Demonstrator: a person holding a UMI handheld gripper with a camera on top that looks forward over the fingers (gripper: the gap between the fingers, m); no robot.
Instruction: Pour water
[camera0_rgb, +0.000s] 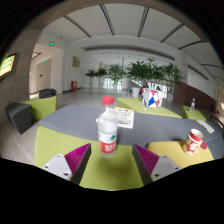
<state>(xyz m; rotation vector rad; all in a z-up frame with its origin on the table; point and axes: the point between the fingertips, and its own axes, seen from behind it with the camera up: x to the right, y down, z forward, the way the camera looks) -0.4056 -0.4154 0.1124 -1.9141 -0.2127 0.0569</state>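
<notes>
Nearest to me are the two fingers of my gripper, each with a magenta pad on its inner face, spread wide apart and holding nothing. Just ahead of them, and centred on the gap between them, a clear plastic water bottle with a red cap and a red-and-white label stands upright on the yellow-green bench. Its long axis is vertical, square to the line of my fingers, so I judge that a straight push forward would bring the bottle between the pads. It is not between them yet; its base sits a little beyond the fingertips, with open bench on both sides. Off to the right of the right finger, well apart from the bottle, stands a small red and white cup, which I take to be where the water should go. Farther back on the grey middle of the bench lies a white paper card, and beyond that a red, white and blue patterned container. Behind everything is a large hall with potted plants along the far windows.
</notes>
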